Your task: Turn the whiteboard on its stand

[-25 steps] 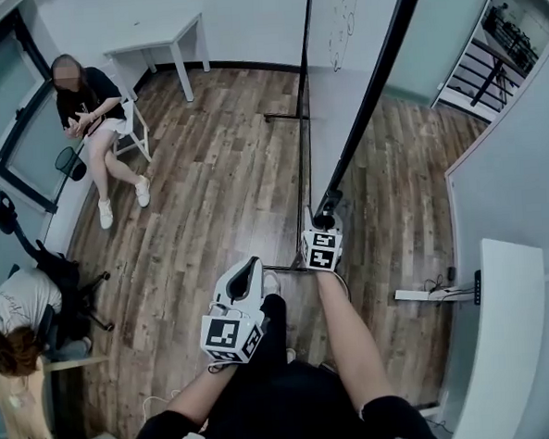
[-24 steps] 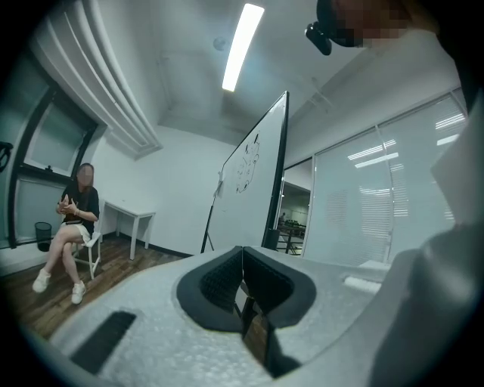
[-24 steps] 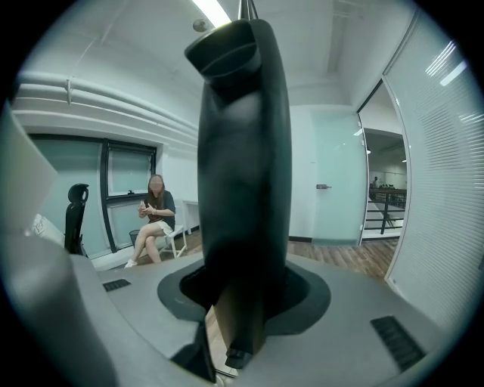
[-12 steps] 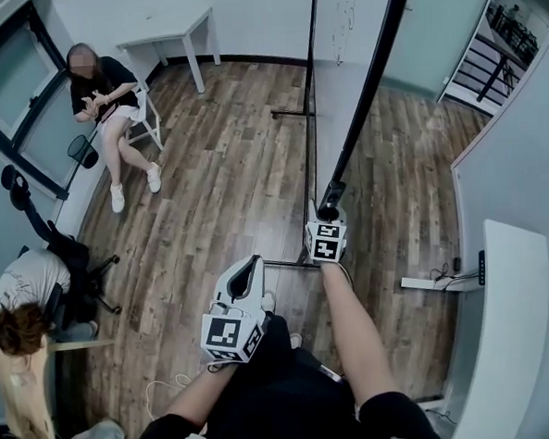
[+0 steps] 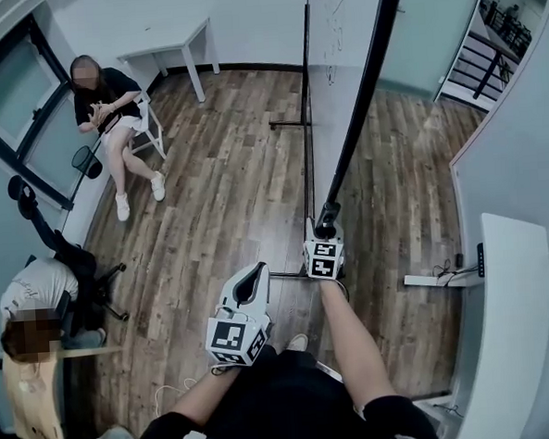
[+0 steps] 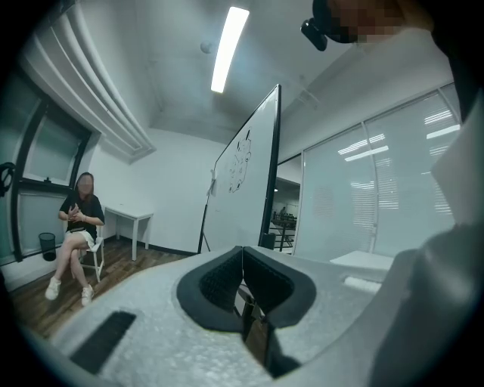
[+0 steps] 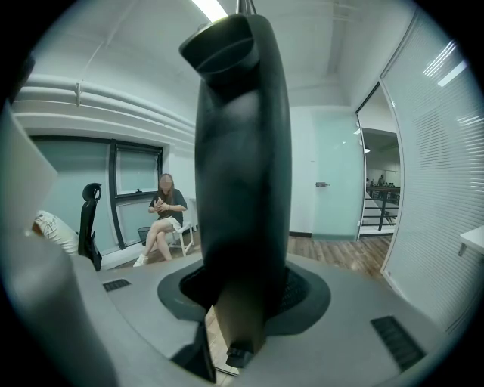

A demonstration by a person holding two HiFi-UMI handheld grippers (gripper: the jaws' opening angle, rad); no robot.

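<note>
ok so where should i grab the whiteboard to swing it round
Grip the whiteboard by its black frame edge, low down, coming from your own side. The board stands upright with that edge facing you, and the bar looks slim enough for jaws to straddle. The right gripper is clamped there.

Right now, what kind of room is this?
Probably an office or meeting room: there is a big whiteboard, a white desk by the wall, and glass partition walls.

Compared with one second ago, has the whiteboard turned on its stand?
Yes, slightly: the whiteboard's dark edge now tilts closer to the stand's upright post.
</note>
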